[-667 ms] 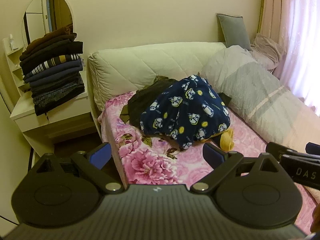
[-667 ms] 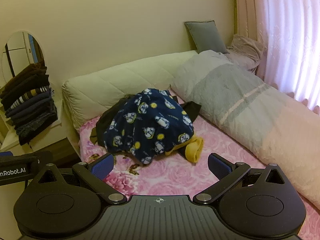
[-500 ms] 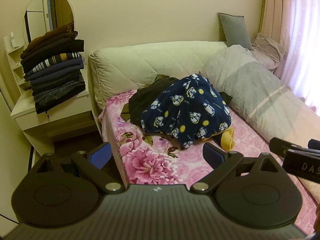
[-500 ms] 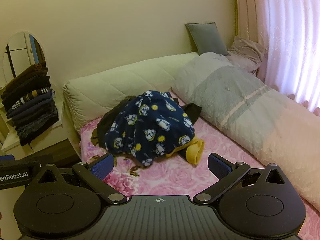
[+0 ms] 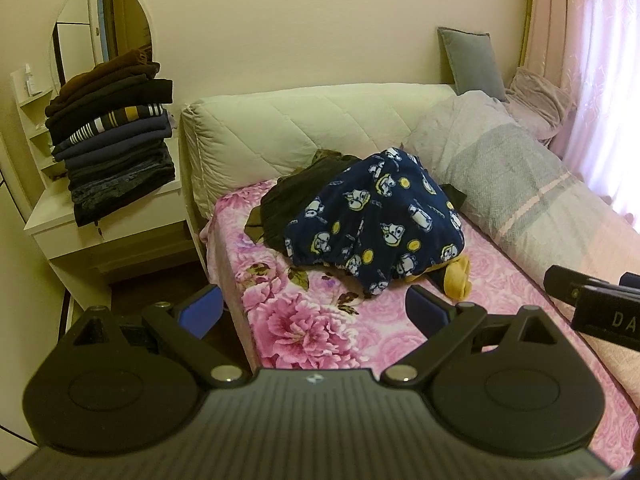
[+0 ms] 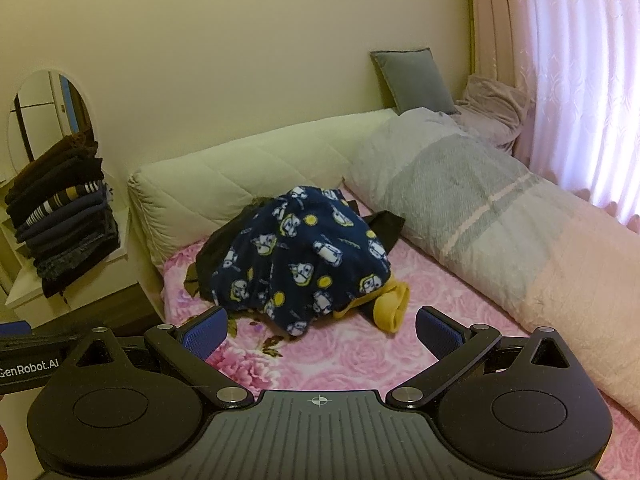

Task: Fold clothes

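A heap of unfolded clothes lies on the pink floral bed (image 5: pixel 316 332) (image 6: pixel 352 356) by the headboard. On top is a navy cartoon-print garment (image 5: pixel 376 216) (image 6: pixel 304 256); dark garments (image 5: pixel 296 192) (image 6: pixel 220 248) and a yellow piece (image 5: pixel 458 276) (image 6: pixel 392 304) poke out beneath it. My left gripper (image 5: pixel 312 310) stands open and empty above the bed's near left corner, well short of the heap. The right gripper (image 6: pixel 322 330) is also open with nothing between its fingers, hovering over the sheet in front of the heap.
A tall stack of folded dark clothes (image 5: pixel 112 144) (image 6: pixel 64 216) sits on the white dresser (image 5: pixel 108 236) left of the bed, under an oval mirror (image 5: pixel 100 28). A grey-and-pink rolled duvet (image 5: pixel 520 196) (image 6: pixel 500 232) lines the bed's right side by the curtain (image 6: pixel 572 72).
Both grippers have drifted slightly; the heap and dresser sit a little lower and further right in the views. Both stay open and empty.
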Available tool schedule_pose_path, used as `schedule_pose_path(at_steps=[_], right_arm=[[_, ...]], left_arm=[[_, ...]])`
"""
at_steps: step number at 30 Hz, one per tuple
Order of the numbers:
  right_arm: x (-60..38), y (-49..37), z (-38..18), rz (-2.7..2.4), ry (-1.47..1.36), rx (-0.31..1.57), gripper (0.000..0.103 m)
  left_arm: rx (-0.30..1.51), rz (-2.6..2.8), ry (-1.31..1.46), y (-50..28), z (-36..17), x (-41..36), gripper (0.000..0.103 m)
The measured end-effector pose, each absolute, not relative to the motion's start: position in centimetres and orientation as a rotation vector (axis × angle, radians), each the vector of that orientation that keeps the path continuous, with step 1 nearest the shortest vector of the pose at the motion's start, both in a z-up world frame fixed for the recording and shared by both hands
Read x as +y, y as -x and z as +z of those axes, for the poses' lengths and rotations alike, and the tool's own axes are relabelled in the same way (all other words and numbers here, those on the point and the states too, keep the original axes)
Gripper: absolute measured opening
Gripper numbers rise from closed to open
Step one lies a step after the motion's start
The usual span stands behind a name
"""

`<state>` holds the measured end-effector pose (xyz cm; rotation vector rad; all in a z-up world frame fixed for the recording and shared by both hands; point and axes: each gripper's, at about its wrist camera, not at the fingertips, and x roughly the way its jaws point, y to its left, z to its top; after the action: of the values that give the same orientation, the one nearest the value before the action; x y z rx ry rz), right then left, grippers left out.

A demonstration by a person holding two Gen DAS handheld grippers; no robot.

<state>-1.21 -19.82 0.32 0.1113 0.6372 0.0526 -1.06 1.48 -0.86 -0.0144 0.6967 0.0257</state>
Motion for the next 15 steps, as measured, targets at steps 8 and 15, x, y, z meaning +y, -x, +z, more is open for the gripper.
schedule_pose_path(at_steps=[8,15], right_arm=[[-19.68,1.75,0.59,0.059,-0.114,0.622,0.102],[-19.79,2.14,0.64,0.066,-0.120,0.616,0.103]], left_arm=[[0.682,0.034,0.014,1.51,-0.33,1.55,0.097],[0.673,0.040,0.012,2.06,-0.08,1.71,0.097]])
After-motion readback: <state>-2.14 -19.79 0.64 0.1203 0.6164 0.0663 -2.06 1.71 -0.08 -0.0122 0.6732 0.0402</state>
